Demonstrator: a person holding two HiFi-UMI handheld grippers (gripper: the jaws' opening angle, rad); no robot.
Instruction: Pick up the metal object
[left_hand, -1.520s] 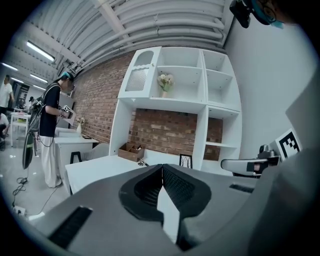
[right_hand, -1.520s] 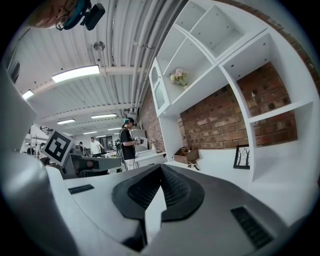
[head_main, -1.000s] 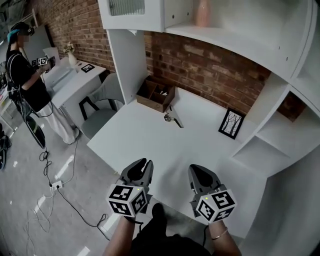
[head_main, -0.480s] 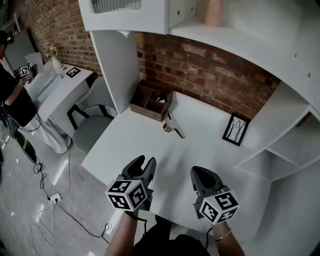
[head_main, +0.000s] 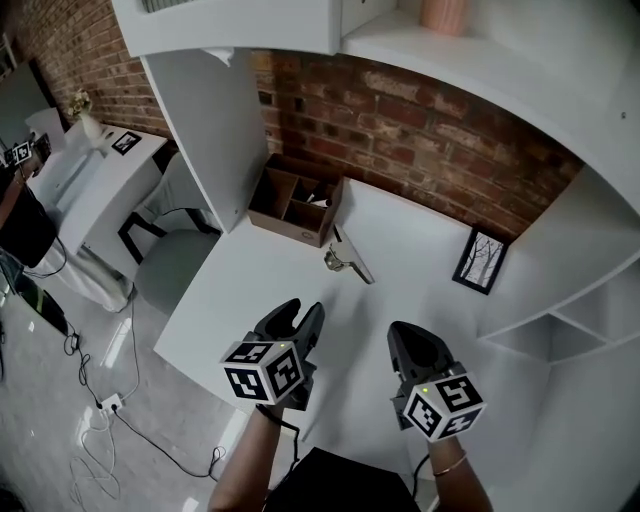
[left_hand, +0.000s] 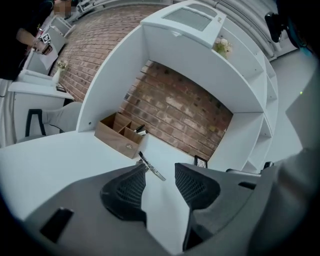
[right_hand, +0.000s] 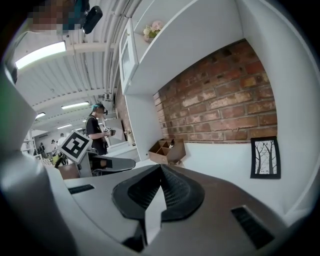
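Since a second ago your left tongs (head_main: 300, 312) have gone from nearly closed to spread, and both pairs have edged forward over the tabletop (head_main: 240, 300). The left jaws are opening at this moment, and there is only bare tabletop between them. Your right tongs (head_main: 412, 335) are pressed together at the tips and hold nothing.

The metal object (head_main: 347, 262) lies flat on the tabletop ahead of the left tongs and a little to their right, well apart from both pairs. In the left gripper view it sits just past the left jaw, close to the line of the gap. Beyond it is the wooden organizer box (head_main: 295, 205), and further right, ahead of the right tongs, a small framed picture (head_main: 480, 262) leans on the brick wall.

The left side looks ready for the grasp, but the reach has yet to be made.
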